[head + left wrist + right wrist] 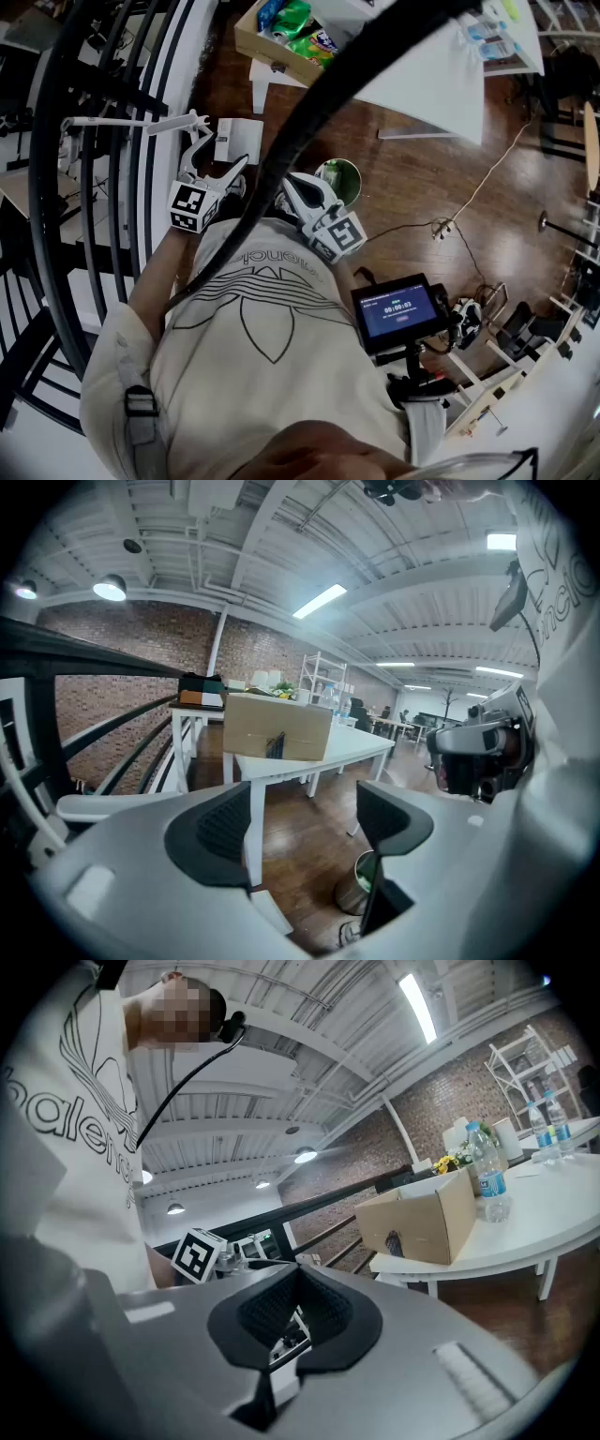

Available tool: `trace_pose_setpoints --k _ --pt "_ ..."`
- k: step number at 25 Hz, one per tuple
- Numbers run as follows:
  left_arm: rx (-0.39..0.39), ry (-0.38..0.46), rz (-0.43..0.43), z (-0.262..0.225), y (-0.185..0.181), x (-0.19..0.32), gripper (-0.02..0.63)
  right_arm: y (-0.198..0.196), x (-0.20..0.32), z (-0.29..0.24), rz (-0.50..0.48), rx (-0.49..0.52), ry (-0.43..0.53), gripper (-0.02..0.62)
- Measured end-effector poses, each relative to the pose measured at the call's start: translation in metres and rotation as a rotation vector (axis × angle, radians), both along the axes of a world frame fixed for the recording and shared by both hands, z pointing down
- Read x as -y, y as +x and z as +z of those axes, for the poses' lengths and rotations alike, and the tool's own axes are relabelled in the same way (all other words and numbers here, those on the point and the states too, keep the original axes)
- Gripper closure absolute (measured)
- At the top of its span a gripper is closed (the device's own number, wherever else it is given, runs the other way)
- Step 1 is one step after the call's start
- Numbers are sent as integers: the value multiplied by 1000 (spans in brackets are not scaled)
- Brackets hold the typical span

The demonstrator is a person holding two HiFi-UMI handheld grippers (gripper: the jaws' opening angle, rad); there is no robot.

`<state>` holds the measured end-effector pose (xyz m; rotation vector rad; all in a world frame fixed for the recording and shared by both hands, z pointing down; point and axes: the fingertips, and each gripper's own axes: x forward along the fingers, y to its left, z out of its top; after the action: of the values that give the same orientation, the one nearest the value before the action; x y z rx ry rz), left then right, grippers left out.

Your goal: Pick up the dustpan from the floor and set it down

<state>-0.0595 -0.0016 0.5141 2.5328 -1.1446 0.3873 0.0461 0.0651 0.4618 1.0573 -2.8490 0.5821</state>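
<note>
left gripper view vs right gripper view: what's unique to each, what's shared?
Left gripper view only: the left gripper, jaws apart with nothing between them, and a bin on the floor. Right gripper view only: the right gripper, jaws together, and water bottles. Both: the cardboard box on the white table, and the railing.

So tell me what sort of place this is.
Probably an open loft-style office or workshop: a brick wall, a ribbed white ceiling with strip lights, and white tables on a wood floor, one carrying a cardboard box.
</note>
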Motion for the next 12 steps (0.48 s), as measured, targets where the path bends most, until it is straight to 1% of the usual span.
trace_pose_setpoints --k 2,3,5,6,9,12 --pt "72 -2 -58 9 -12 3 154 0 -3 -2 8 5 -30 592" --pt "110 -7 -86 15 -20 4 122 -1 -5 -2 10 7 -42 592" --pt "180 -23 -138 37 -40 6 118 -6 -9 0 0 4 -59 593" --pt "198 -29 -161 48 -50 10 118 -9 -12 4 -11 -2 -71 592" --pt "190 -62 -200 75 -73 29 132 -22 -20 22 -42 -16 -141 592" --pt "196 -69 -192 104 -87 48 130 -34 -35 43 -60 -27 -221 592"
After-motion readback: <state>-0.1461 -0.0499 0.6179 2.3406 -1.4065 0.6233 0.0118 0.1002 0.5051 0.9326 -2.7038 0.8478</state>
